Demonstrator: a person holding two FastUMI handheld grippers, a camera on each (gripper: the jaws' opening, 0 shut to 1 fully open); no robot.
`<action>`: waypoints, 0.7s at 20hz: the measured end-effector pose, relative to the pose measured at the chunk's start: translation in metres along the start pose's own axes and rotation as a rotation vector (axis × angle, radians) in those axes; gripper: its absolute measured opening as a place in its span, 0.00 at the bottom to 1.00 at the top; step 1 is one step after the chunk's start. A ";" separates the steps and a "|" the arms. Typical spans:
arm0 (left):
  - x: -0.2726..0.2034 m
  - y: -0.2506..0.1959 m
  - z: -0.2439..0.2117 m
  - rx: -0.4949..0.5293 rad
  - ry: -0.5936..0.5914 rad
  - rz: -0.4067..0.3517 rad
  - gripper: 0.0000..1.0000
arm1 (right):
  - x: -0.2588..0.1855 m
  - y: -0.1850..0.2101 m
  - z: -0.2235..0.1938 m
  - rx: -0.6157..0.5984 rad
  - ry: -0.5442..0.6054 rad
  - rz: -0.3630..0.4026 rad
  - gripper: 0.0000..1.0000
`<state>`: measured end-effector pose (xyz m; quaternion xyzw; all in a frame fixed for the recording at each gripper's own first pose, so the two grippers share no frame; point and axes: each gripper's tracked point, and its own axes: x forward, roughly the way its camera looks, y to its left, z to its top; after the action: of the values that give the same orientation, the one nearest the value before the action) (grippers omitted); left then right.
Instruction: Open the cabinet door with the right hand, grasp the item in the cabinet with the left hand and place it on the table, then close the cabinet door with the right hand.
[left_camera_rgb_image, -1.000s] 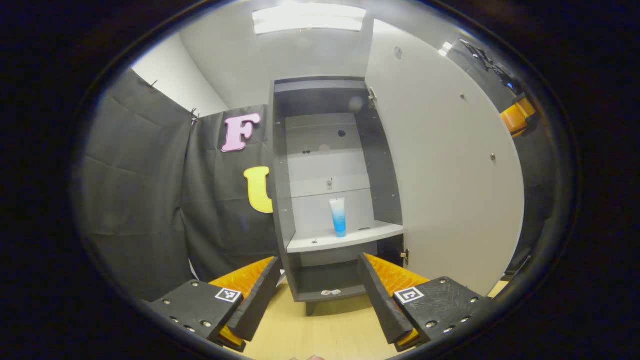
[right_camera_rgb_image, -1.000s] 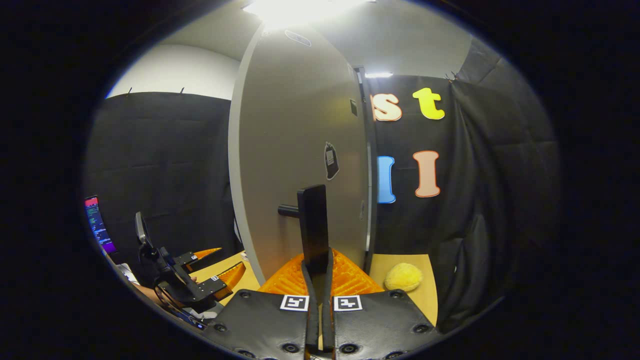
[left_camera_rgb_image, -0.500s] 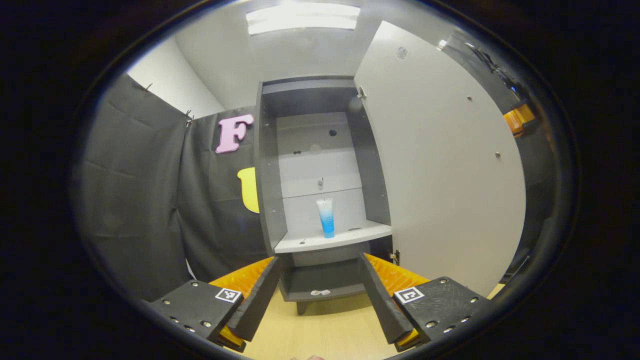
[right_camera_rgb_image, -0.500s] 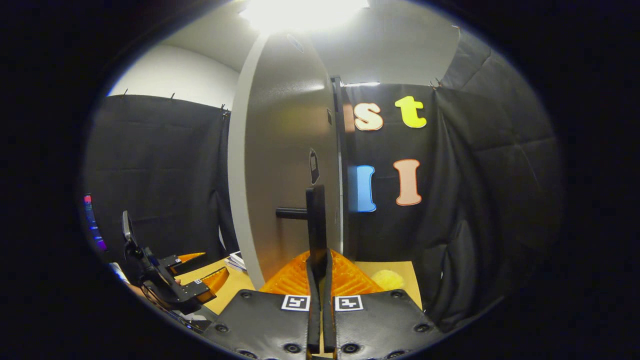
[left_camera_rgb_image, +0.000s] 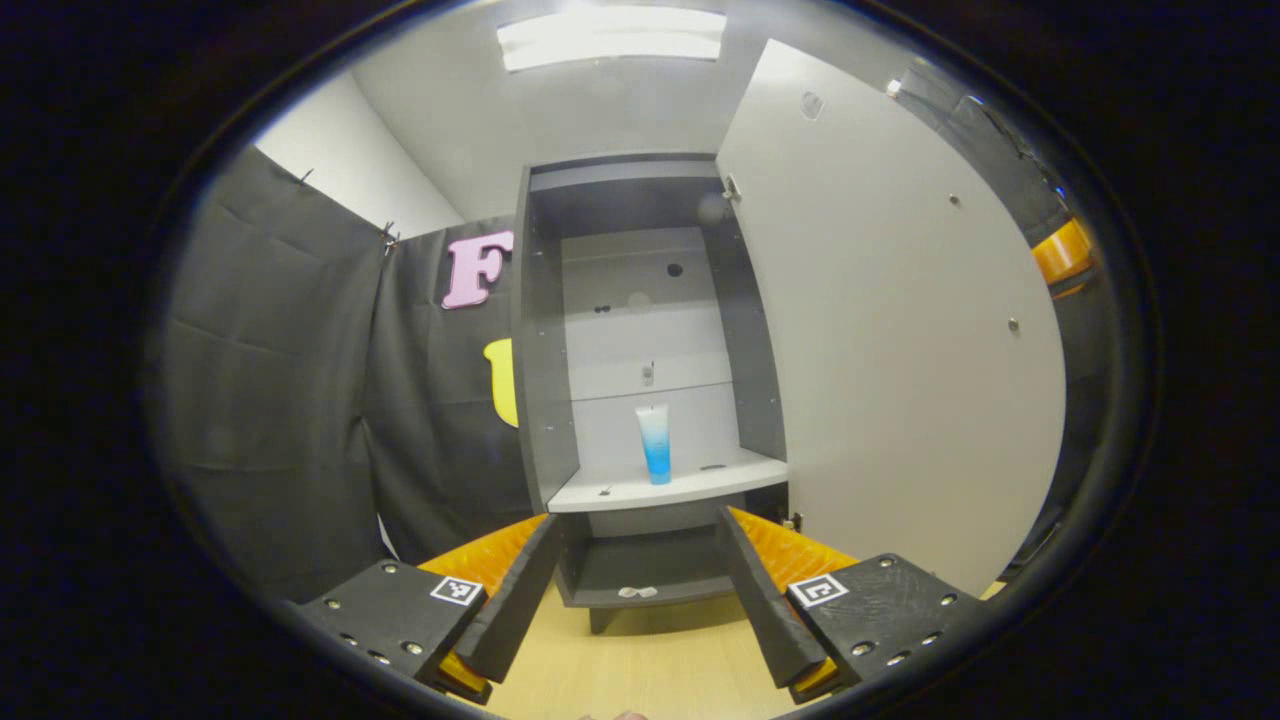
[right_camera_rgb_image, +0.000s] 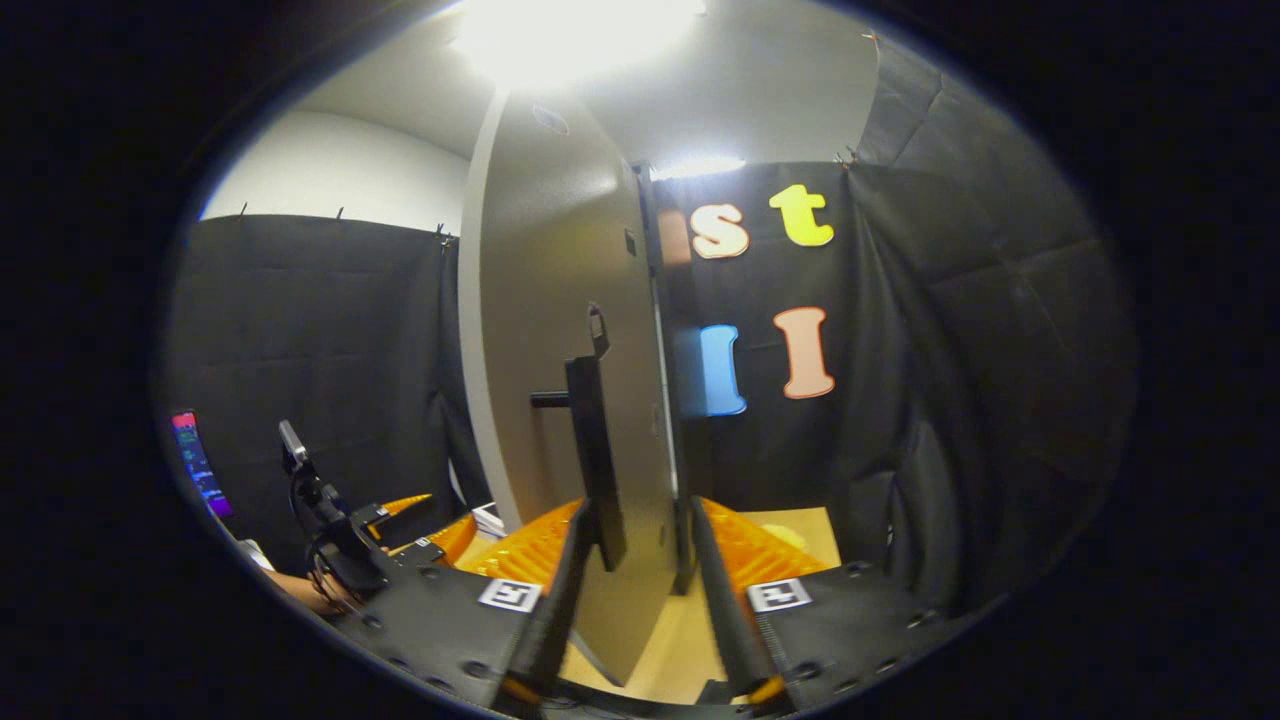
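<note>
Blue-and-white tube (left_camera_rgb_image: 655, 444) stands on the cabinet shelf (left_camera_rgb_image: 640, 490); left tool (left_camera_rgb_image: 640, 590) and right tool (right_camera_rgb_image: 630, 590) gape empty beside the door handle (right_camera_rgb_image: 590, 450).

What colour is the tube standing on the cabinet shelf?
The tube is white at the top, fading to blue toward the bottom, seen best in the left gripper view.

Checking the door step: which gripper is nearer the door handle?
Right. The right gripper is open with the handle just ahead of its fingers. The left gripper faces the open cabinet, apart from the handle.
</note>
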<state>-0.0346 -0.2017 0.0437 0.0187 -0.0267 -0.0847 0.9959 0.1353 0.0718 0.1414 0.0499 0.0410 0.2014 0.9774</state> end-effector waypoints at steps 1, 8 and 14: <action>0.005 -0.003 0.004 -0.006 -0.002 -0.002 0.95 | -0.008 -0.017 -0.001 -0.029 -0.003 -0.067 0.73; 0.075 -0.005 0.026 -0.036 -0.017 -0.009 0.92 | -0.013 -0.089 -0.037 -0.058 0.030 -0.331 0.92; 0.159 -0.002 0.033 -0.042 -0.022 -0.014 0.95 | -0.014 -0.130 -0.054 -0.028 0.070 -0.495 0.96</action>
<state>0.1200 -0.2315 0.0846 -0.0031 -0.0358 -0.0924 0.9951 0.1678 -0.0483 0.0735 0.0178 0.0832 -0.0418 0.9955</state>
